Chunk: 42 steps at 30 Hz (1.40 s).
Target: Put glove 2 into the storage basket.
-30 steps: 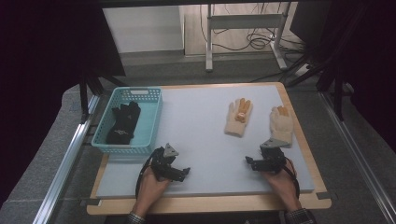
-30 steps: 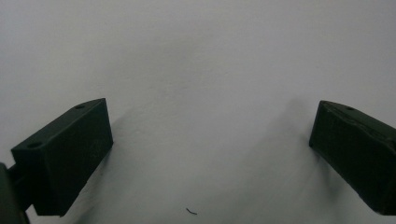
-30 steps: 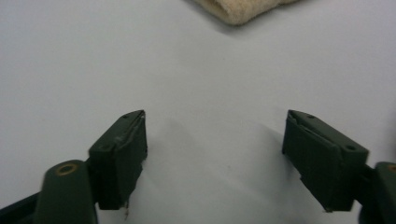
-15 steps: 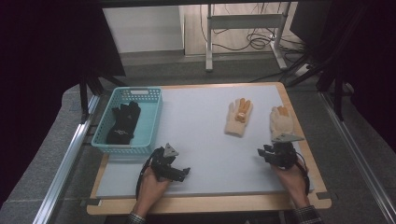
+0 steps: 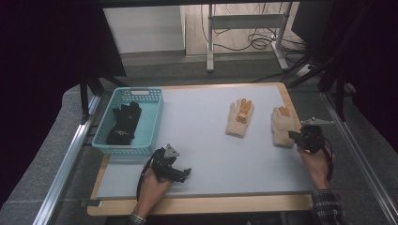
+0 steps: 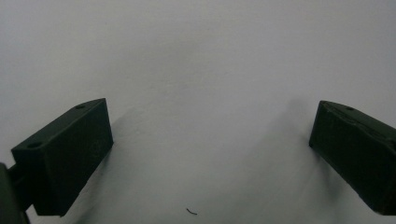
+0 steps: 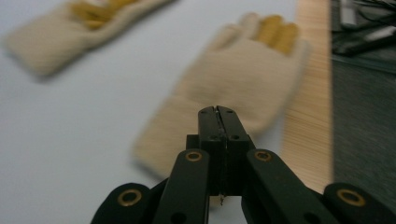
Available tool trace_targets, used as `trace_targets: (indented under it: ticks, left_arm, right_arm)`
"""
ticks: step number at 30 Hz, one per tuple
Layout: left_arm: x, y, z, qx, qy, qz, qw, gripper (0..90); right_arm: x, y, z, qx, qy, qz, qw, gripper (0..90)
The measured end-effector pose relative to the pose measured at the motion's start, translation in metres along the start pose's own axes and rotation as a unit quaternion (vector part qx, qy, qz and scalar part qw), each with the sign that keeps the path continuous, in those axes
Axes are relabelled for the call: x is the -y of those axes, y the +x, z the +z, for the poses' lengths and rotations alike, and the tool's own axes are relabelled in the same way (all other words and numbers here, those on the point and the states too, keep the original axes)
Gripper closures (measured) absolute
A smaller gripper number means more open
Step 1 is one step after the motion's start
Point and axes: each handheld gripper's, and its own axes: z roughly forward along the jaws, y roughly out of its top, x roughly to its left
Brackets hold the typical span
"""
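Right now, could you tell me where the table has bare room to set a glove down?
The widest bare patch lies between the blue basket and the middle glove, reaching down to the left gripper. The right end is crowded: the right glove and right gripper sit close together by the edge.

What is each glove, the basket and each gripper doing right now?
Right gripper: jaws shut together, nothing between them, pointing at the nearer glove.
Left gripper: jaws wide open, empty, over the bare table.
Right cream glove: lying flat by the table's right edge.
Middle cream glove: lying flat, untouched.
Black glove: lying inside the basket.
Blue basket: upright on the table.
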Motion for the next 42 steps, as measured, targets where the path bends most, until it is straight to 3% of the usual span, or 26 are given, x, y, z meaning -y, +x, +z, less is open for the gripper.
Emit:
trace_targets:
  ticks: [2,4,8,11,13,16,19,25,27,32,37,38,42]
  left_arm:
    - [0.0,0.0,0.0,0.0,0.0,0.0,1.0,0.0]
    - [0.0,0.0,0.0,0.0,0.0,0.0,1.0,0.0]
    - [0.0,0.0,0.0,0.0,0.001,0.0,1.0,0.0]
    - [0.0,0.0,0.0,0.0,0.001,0.0,1.0,0.0]
    - [0.0,0.0,0.0,0.0,0.001,0.0,1.0,0.0]
    - [0.0,0.0,0.0,0.0,0.001,0.0,1.0,0.0]
    - [0.0,0.0,0.0,0.0,0.0,0.0,1.0,0.0]
    - [0.0,0.0,0.0,0.0,0.001,0.0,1.0,0.0]
    - [0.0,0.0,0.0,0.0,0.001,0.0,1.0,0.0]
    - [0.0,0.0,0.0,0.0,0.001,0.0,1.0,0.0]
    - [0.0,0.0,0.0,0.0,0.001,0.0,1.0,0.0]
    - [0.0,0.0,0.0,0.0,0.001,0.0,1.0,0.0]
    - [0.0,0.0,0.0,0.0,0.001,0.0,1.0,0.0]
  right_arm:
    - [0.004,-0.018,0.008,0.027,0.008,0.02,0.9994,88.5]
    - [0.008,-0.027,0.014,0.036,0.015,0.029,0.9988,88.3]
    - [0.013,-0.03,0.025,0.04,0.032,0.027,0.9983,87.4]
    - [0.014,-0.028,0.028,0.035,0.032,0.026,0.9985,87.3]
    - [0.014,-0.019,0.032,0.018,0.027,0.024,0.9992,87.1]
    - [0.012,-0.005,0.037,-0.008,0.026,0.006,0.9996,85.6]
    - [0.009,0.003,0.038,-0.016,0.024,-0.006,0.9996,83.8]
    - [-0.005,0.0,0.032,0.015,-0.003,-0.003,0.9999,65.6]
    - [-0.013,-0.003,0.032,0.022,-0.016,0.001,0.9996,54.6]
    - [-0.029,-0.003,0.047,0.024,-0.02,-0.01,0.9995,36.3]
    - [-0.038,-0.003,0.069,0.015,-0.005,-0.013,0.9998,28.1]
    - [-0.039,0.0,0.08,0.013,0.008,-0.024,0.9996,26.5]
    - [-0.037,0.004,0.091,0.03,0.031,-0.051,0.9978,26.8]
